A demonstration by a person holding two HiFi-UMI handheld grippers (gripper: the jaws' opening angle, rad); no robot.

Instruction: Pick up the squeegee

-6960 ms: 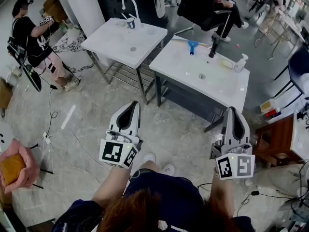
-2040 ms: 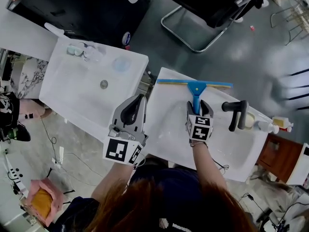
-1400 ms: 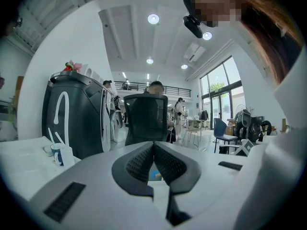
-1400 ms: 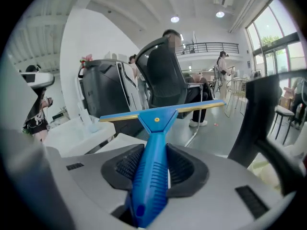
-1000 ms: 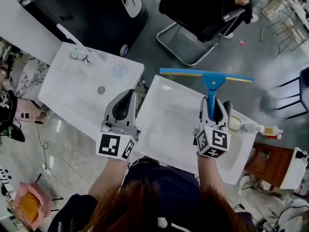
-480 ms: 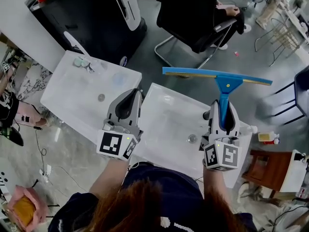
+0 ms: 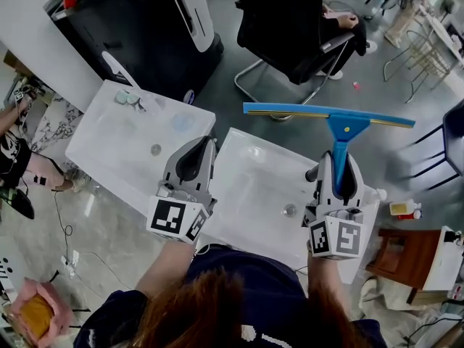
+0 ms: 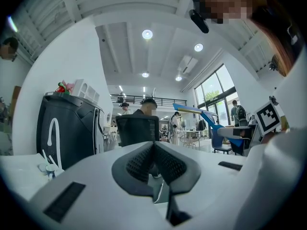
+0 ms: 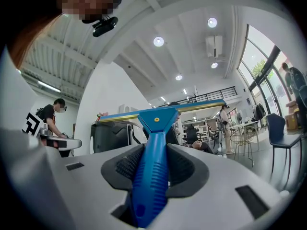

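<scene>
The squeegee [image 7: 339,130] is blue, with a long blade edged in yellow. It hangs in the air above the right sink, its handle [image 9: 152,166] clamped between the pads of my right gripper [image 7: 339,170]. The blade [image 9: 160,111] stands crosswise in front of that gripper and also shows in the left gripper view [image 8: 194,110]. My left gripper [image 7: 193,159] hovers over the gap between the two sinks. Its jaws are together, with nothing between them [image 8: 154,162].
Two white sinks stand side by side below, the left sink [image 7: 123,147] and the right sink [image 7: 250,191] with a black faucet [image 7: 312,174]. A black office chair [image 7: 297,24] and a dark cabinet [image 7: 141,20] stand beyond. Bottles [image 7: 403,208] sit at the right sink's end.
My right gripper has lifted the squeegee up off the right sink and carried it slightly right. My left gripper has risen a little too.
</scene>
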